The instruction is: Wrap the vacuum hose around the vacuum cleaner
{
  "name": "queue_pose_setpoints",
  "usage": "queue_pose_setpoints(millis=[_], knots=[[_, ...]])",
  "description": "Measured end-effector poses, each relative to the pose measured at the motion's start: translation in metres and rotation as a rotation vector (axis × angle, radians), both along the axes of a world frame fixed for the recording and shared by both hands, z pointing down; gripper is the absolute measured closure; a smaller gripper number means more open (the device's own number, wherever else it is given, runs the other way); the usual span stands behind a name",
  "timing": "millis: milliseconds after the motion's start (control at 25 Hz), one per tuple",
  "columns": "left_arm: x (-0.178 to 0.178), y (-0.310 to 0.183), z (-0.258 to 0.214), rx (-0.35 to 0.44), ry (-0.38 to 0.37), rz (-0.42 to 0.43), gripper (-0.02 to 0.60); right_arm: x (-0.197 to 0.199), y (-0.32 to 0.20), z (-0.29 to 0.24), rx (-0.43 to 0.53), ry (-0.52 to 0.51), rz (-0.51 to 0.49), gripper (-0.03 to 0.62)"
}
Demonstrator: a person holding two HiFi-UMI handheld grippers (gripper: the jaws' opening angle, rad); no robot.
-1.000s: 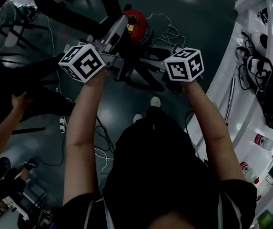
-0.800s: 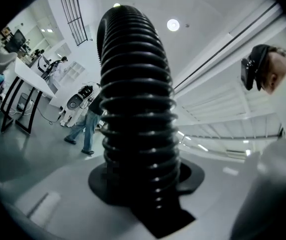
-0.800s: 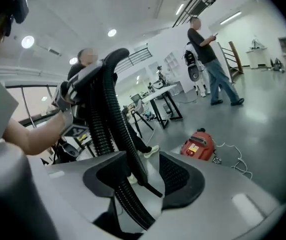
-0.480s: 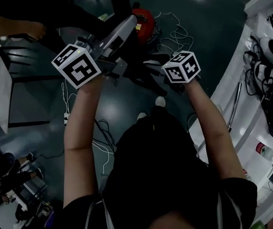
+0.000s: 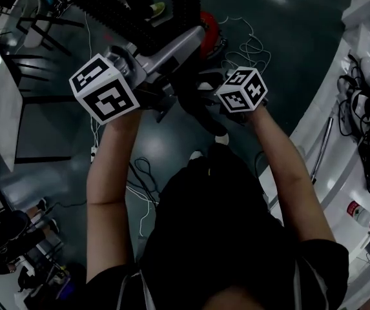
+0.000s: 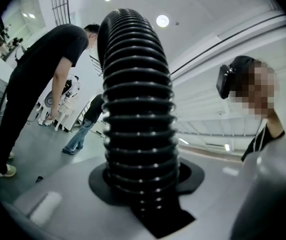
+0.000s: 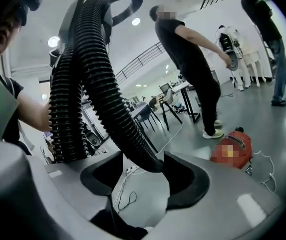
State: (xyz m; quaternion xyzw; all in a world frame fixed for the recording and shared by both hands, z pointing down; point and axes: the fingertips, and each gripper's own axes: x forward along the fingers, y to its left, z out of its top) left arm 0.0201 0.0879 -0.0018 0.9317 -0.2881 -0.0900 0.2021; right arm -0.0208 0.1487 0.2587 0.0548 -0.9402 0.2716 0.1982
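One hose [image 7: 115, 111] rises upright, arching over on top.

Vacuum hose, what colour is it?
The hose is black, with ribbed rings, clearest in the left gripper view.

Our left forearm [image 5: 110, 166] and right forearm [image 5: 281, 166] reach forward side by side. Our left gripper [image 6: 145, 176] points level, clamped on the hose [image 6: 138, 109]. Our right gripper [image 7: 145, 179] tilts slightly down, its jaws just opening, with the hose loose between them.
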Motion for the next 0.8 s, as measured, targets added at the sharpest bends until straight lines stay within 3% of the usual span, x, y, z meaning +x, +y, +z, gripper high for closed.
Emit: queue_pose_setpoints(millis=[160, 440, 640, 800], knots=[[-0.002, 0.001, -0.005, -0.007, 0.023, 0.004, 0.407, -0.008, 0.003, -0.01, 0.047, -0.076, -0.029, 0.345], [-0.013, 0.001, -0.001, 0.018, -0.045, -0.041, 0.407, -0.015, 0.017, -0.013, 0.064, -0.091, -0.121, 0.344], [-0.009, 0.006, 0.0, -0.016, 0.006, -0.012, 0.407, -0.026, 0.029, -0.01, 0.046, -0.084, -0.179, 0.296], [-0.009, 0.009, -0.001, -0.052, 0.062, 0.009, 0.407, -0.036, 0.033, -0.01, 0.052, -0.112, -0.197, 0.311]])
